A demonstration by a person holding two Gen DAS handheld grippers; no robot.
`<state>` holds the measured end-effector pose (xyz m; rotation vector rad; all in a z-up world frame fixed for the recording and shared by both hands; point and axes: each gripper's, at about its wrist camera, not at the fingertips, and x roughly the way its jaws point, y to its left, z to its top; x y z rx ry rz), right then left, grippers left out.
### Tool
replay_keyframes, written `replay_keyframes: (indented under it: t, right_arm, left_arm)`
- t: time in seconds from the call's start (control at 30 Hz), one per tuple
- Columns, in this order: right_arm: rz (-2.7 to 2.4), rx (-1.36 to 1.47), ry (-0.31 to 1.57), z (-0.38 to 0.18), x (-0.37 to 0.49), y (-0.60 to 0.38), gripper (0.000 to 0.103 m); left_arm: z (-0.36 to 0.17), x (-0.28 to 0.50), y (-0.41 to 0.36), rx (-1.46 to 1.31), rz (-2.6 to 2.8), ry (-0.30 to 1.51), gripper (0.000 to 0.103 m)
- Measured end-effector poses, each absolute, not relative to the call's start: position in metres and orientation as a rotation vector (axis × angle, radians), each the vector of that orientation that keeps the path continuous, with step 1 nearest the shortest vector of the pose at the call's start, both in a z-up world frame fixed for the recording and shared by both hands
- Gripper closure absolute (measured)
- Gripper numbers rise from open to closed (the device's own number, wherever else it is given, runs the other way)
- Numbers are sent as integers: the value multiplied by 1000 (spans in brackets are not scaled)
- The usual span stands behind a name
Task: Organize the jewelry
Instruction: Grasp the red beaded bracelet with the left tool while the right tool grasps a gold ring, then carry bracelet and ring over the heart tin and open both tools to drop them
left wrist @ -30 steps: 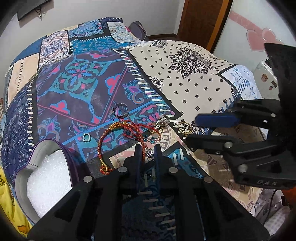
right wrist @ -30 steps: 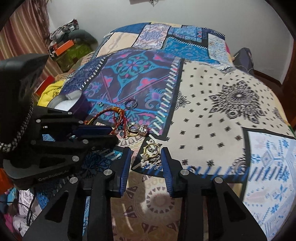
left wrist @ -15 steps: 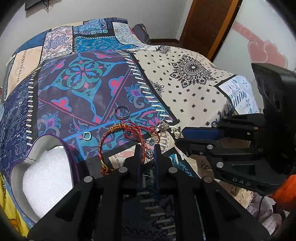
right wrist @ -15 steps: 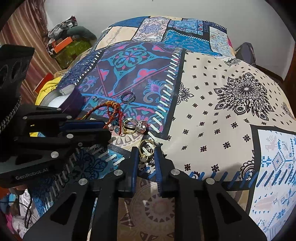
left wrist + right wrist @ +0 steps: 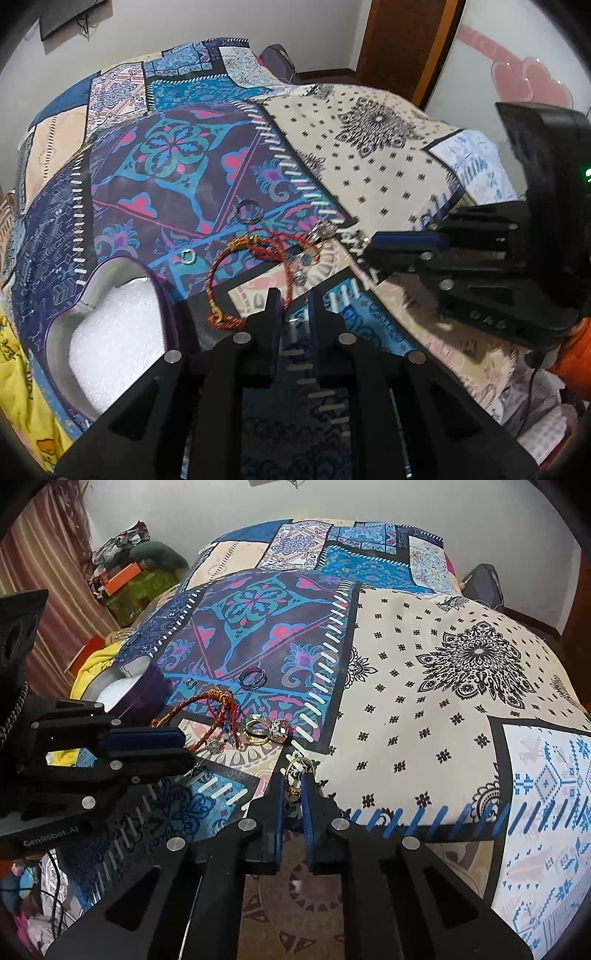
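Observation:
Jewelry lies on a patterned bedspread. My right gripper (image 5: 292, 781) is shut on a gold ring (image 5: 298, 766) and holds it at the fingertips. My left gripper (image 5: 291, 295) is shut, its tips close to a red and gold thread bracelet (image 5: 236, 269); I cannot tell whether it grips anything. A dark band ring (image 5: 249, 211) and a small silver ring (image 5: 187, 255) lie beyond the bracelet. A cluster of gold and stone rings (image 5: 264, 729) lies left of my right gripper. A heart-shaped purple box (image 5: 110, 332) with white foam sits open at the left.
The bedspread (image 5: 424, 709) slopes off toward its edges. Clothes and boxes (image 5: 125, 583) are piled beside the bed at the far left. A wooden door (image 5: 402, 44) stands behind the bed. Cables and cloth lie on the floor below.
My right gripper has closed from open onto the gold ring and lifted it slightly. My left gripper stays shut and has drawn back a little from the bracelet.

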<state>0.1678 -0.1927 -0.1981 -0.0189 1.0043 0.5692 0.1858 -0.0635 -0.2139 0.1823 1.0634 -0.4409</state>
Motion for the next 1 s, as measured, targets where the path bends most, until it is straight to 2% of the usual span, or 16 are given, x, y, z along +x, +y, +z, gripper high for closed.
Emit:
replay_keyframes:
  t: [0.17,0.23,0.3,0.5,1.0]
  right_arm:
    - [572,-13,1002,-199,168,-192,95]
    - [572,-10,1001,-199,169,-193,95]
    - [572,-8,1001,-198,170,-192,95]
    - [567,2,987,-193,167,-195,95]
    - [584,14,861,-141,158,-187,95]
  left_arm:
    - [-223,189,-63,197,-424,1074,90]
    - [-224,189,-65,210,-425,1065,100]
    - [-224,189,-67,210,-429,1059,101]
    - [-212,189,-67,171,-431,1030,102]
    - [-139,166,-41,55,-402,857,102]
